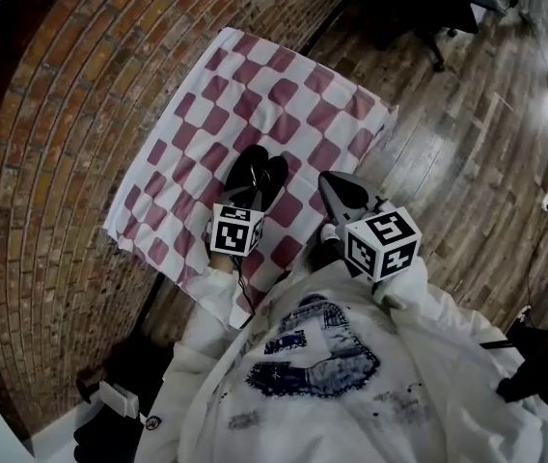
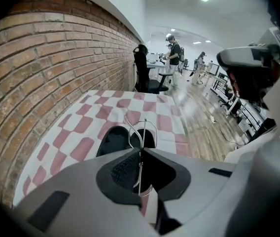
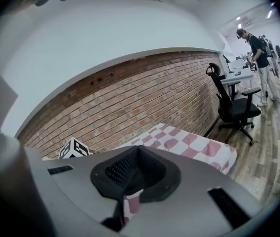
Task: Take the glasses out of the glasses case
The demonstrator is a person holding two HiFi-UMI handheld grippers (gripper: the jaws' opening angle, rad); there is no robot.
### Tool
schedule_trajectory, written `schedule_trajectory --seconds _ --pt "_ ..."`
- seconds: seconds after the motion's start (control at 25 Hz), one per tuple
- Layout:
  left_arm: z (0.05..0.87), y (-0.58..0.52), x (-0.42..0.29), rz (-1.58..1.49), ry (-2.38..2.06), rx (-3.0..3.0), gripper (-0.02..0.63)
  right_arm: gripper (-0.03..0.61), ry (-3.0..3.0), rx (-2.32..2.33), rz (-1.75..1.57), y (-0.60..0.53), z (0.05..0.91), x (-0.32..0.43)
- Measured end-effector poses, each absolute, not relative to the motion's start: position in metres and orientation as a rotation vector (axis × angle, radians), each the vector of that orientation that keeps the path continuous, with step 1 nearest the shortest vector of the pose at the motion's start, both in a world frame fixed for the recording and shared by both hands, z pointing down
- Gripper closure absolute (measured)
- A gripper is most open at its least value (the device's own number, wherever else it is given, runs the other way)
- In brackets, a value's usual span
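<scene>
Glasses: thin silver wire-framed glasses [image 2: 142, 138] held above the open case, clear of the cloth.
Left gripper [image 2: 140, 152]: jaws clenched on the wire frame, which runs upright between the ribbed black pads.
Right gripper [image 3: 137, 148]: jaws closed together with nothing between them, held off to the side of the table edge.
Case: black oval hard-shell glasses case [image 1: 255, 177] lying open on the cloth, directly below the glasses.
Cloth: red-and-white chequered tablecloth [image 1: 284, 95], flat, hanging over the table edges.
Head view only: both grippers together, the left [image 1: 248, 193] over the case, the right [image 1: 324, 183] beside it and apart; the wire frame is too fine to make out here.
Left gripper view only: the wire loops of the frame and the grip on them.
Right gripper view only: the left gripper's marker cube [image 3: 74, 148], and neither case nor glasses.
Surroundings: rough red brick wall [image 3: 145, 93], glossy wood-plank floor [image 1: 467, 143], black office chair [image 3: 233, 102].
</scene>
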State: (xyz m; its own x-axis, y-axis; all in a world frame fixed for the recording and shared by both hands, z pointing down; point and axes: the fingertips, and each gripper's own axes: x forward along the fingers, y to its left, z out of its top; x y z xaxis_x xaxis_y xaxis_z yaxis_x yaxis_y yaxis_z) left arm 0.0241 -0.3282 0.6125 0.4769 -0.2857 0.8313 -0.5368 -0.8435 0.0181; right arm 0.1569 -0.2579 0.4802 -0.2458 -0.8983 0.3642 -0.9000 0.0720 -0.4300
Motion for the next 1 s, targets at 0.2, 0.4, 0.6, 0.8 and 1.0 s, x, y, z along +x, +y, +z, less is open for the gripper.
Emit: schedule_trajectory --seconds 0.2,0.4,0.6,0.8,1.0 --pt "0.576 -0.304 0.002 1.175 -0.790 2.509 0.581 0.565 -2.330 1.902 0.862 -0.234 0.467 0.129" --pt "0.538 -0.276 -0.033 1.019 -0.900 2.549 0.588 0.565 -2.367 1.859 0.800 -0.204 0.453 0.091" --pt "0.501 -0.238 -0.071 0.880 -0.994 2.588 0.592 0.565 -2.412 1.826 0.728 -0.170 0.434 0.051" --pt "0.468 -0.195 -0.104 0.758 -1.073 2.614 0.594 0.565 -2.447 1.792 0.633 -0.135 0.416 0.018" --pt "0.431 -0.160 -0.137 0.654 -1.222 2.638 0.594 0.565 -2.476 1.792 0.565 -0.101 0.396 -0.002"
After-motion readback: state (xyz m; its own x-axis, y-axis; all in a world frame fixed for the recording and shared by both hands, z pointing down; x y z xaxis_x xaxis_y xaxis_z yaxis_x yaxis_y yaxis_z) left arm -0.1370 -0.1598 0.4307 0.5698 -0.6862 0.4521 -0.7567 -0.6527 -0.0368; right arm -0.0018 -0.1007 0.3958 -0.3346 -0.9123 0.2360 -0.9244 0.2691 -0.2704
